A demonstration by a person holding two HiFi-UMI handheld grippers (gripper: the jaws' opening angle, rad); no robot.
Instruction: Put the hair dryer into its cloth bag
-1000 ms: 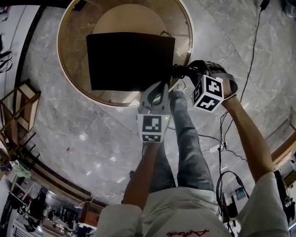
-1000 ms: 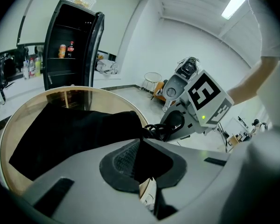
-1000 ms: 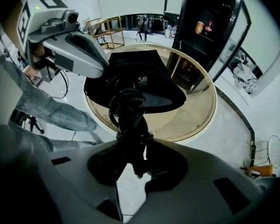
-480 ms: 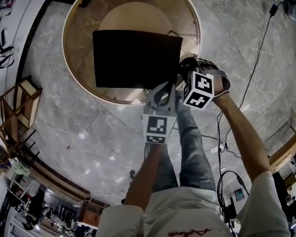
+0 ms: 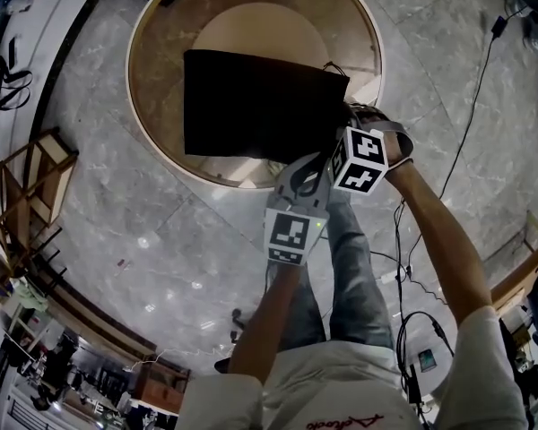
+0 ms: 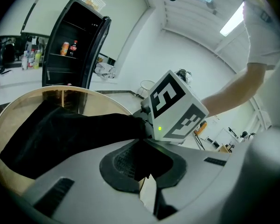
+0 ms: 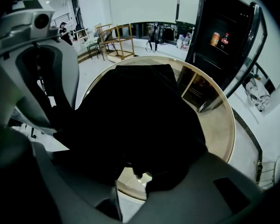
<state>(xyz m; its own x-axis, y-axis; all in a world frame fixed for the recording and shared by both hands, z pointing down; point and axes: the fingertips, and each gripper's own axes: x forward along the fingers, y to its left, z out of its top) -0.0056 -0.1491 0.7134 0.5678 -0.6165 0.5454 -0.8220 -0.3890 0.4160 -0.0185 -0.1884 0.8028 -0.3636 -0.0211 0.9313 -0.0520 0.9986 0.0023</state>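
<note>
A black cloth bag (image 5: 260, 106) lies flat on the round wooden table (image 5: 157, 70). My left gripper (image 5: 301, 170) is at the bag's near right corner, shut on a fold of the black cloth (image 6: 147, 155). My right gripper (image 5: 351, 122), under its marker cube (image 6: 175, 108), is at the bag's right edge. Its jaws are closed on a black object that looks like the hair dryer (image 7: 144, 171). Most of that object is lost against the dark bag (image 7: 140, 106), so I cannot see how far in it sits.
The table stands on a grey marble floor with black cables (image 5: 403, 267) trailing at the right. A wooden rack (image 5: 27, 204) stands at the left. A black glass-door cabinet (image 7: 224, 36) with bottles stands beyond the table. The person's legs (image 5: 341, 267) are below the grippers.
My right gripper has moved left toward the bag's right edge, and the black piece seen between gripper and bag is now hidden. The left gripper keeps its hold at the corner.
</note>
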